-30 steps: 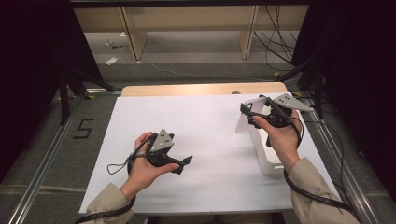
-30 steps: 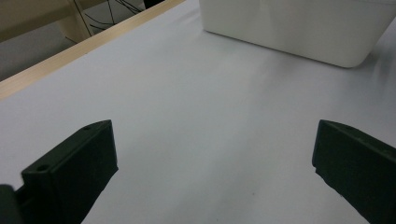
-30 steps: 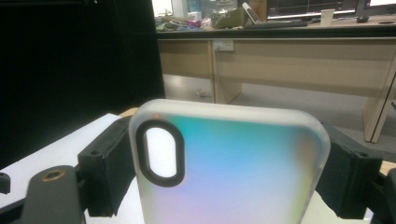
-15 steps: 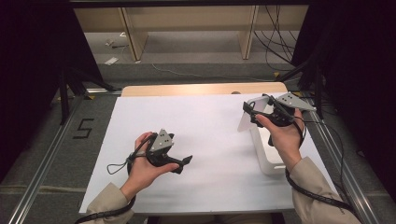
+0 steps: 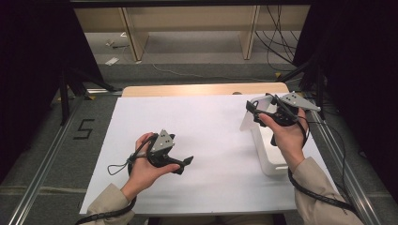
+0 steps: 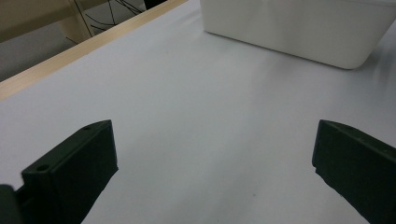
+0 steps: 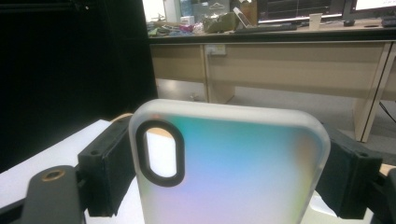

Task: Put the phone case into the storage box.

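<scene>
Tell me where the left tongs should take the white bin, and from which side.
Take the bin by its rim on the long wall facing the left tongs, coming down from above. That wall is tall, smooth and rounded at the bottom corners, so nothing lower gives a hold; the top is probably open. The right tongs are busy holding a phone case.

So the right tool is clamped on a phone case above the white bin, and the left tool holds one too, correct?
Not quite. The left tool holds nothing: the left gripper view shows its jaws wide apart over the bare white table. The rest stands: the right tool is clamped on the phone case, above the white bin in the high view.
</scene>
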